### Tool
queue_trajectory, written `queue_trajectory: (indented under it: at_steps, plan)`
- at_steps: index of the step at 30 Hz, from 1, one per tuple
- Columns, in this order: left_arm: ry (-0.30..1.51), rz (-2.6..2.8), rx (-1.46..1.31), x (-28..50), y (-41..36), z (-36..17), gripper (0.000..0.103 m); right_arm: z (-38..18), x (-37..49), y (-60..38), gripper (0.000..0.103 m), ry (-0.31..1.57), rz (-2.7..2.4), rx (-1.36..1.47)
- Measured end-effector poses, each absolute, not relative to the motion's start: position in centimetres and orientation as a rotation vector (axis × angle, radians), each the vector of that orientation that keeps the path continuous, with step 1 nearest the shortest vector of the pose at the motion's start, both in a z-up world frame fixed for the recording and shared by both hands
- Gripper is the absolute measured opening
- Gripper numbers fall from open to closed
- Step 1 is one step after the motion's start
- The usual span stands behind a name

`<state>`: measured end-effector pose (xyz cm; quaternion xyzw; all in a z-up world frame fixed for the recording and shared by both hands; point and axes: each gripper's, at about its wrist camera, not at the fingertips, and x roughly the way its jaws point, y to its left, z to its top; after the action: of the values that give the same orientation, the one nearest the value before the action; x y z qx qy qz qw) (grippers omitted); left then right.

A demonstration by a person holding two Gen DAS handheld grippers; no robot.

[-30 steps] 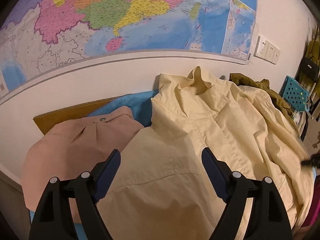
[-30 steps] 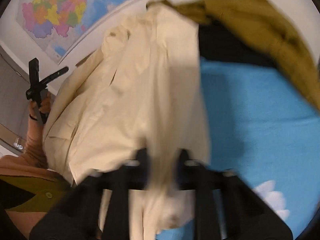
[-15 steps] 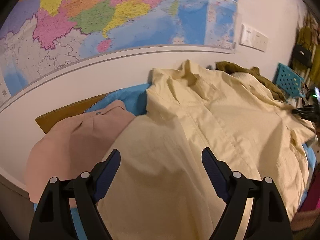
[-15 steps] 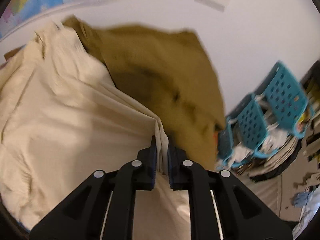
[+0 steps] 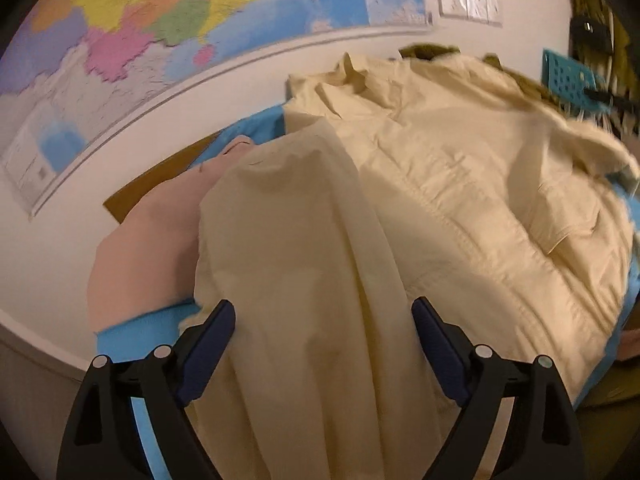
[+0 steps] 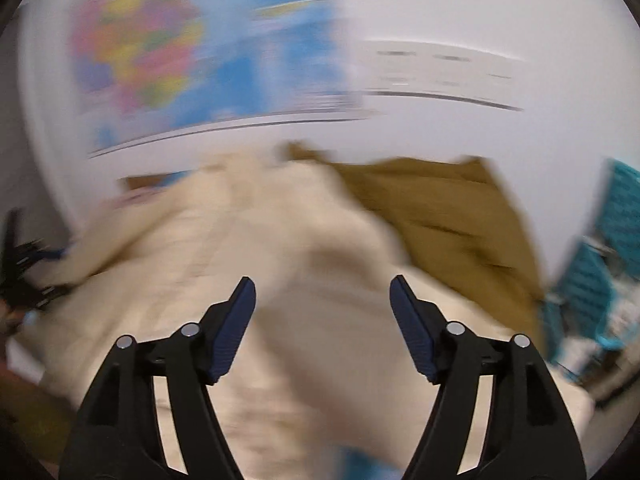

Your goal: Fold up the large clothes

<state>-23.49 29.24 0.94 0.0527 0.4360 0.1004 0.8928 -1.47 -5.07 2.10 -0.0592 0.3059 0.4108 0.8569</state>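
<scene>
A large cream jacket [image 5: 460, 200] lies spread on a blue sheet [image 5: 136, 332], collar toward the wall. A long fold of it runs toward me between the fingers of my left gripper [image 5: 324, 316]. Those jaws are wide and opening a little more, and the pads do not press the cloth. In the blurred right wrist view, my right gripper [image 6: 322, 292] hangs above the cream jacket [image 6: 280, 260]. Its jaws are opening, with nothing clamped between them.
A pink garment [image 5: 148, 240] lies left of the jacket, over a brown cardboard sheet [image 5: 160, 176]. An olive garment [image 6: 440, 208] lies behind the jacket by the wall. Teal baskets [image 6: 616, 216] stand at the right. A map [image 5: 200, 20] hangs on the wall.
My right gripper has let go of the cream fold it pinched, opened wide and lifted away. My left gripper has slid across the jacket, so more blue sheet shows at the left.
</scene>
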Motion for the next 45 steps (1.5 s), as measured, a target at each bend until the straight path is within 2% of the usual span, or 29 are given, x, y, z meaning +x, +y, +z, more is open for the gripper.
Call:
queue_trajectory:
  at_steps: [3, 5, 6, 9, 14, 18, 21, 25, 27, 28, 29, 30, 31, 39, 43, 45]
  plan:
    - [0.904, 0.220, 0.131, -24.4, 29.1, 0.5, 0.057, 0.5, -2.8, -0.5, 0.071, 0.690, 1.002, -0.158]
    - [0.914, 0.236, 0.148, -24.7, 29.1, 0.1, 0.010, -1.0, -3.5, 2.8, 0.071, 0.736, 1.079, -0.174]
    - [0.915, 0.270, 0.145, -24.8, 29.5, 0.2, 0.005, -1.6, -3.9, 4.0, 0.071, 0.751, 1.100, -0.179]
    - [0.867, 0.302, 0.026, -25.6, 32.3, 2.5, 0.004, -2.6, -3.9, 5.9, 0.071, 0.775, 1.147, -0.170]
    - [0.759, 0.414, -0.019, -25.4, 37.6, 8.7, 0.003, -2.8, -3.4, 6.8, 0.070, 0.789, 1.153, -0.144]
    - [0.770, 0.529, 0.028, -23.1, 40.7, 10.2, 0.003, -3.0, -3.1, 6.2, 0.070, 0.781, 1.122, -0.119]
    - [0.866, 0.679, 0.145, -20.5, 41.8, 6.7, 0.004, -3.5, -2.4, 5.1, 0.070, 0.797, 1.095, -0.087]
    - [0.960, 0.678, 0.125, -19.9, 42.8, 1.6, 0.017, -3.9, -2.5, 3.9, 0.070, 0.810, 1.066, -0.094]
    - [0.925, 0.618, -0.001, -21.7, 43.0, 1.6, 0.034, -3.7, -2.9, 2.4, 0.070, 0.804, 1.059, -0.078]
    - [0.880, 0.581, -0.046, -22.9, 42.8, 2.2, 0.051, -3.4, -3.2, 1.5, 0.071, 0.792, 1.056, -0.065]
    - [0.836, 0.537, -0.082, -24.1, 42.4, 2.7, 0.059, -3.2, -3.6, 0.4, 0.071, 0.779, 1.051, -0.049]
    - [0.797, 0.468, -0.122, -25.3, 41.9, 3.0, 0.063, -3.1, -3.8, -0.7, 0.071, 0.770, 1.044, -0.032]
    - [0.771, 0.410, -0.152, -26.3, 41.4, 3.2, 0.072, -3.1, -4.0, -2.4, 0.072, 0.761, 1.024, 0.000]
    - [0.608, 0.071, -0.187, -33.9, 34.5, 1.8, 0.082, -5.7, -7.0, -12.9, 0.077, 0.801, 0.868, 0.168]
    - [0.643, -0.001, -0.191, -34.8, 31.6, -0.3, 0.082, -8.2, -7.5, -15.1, 0.082, 0.854, 0.833, 0.208]
    - [0.672, -0.028, -0.178, -35.2, 30.5, -1.2, 0.088, -9.3, -7.4, -15.2, 0.084, 0.869, 0.847, 0.221]
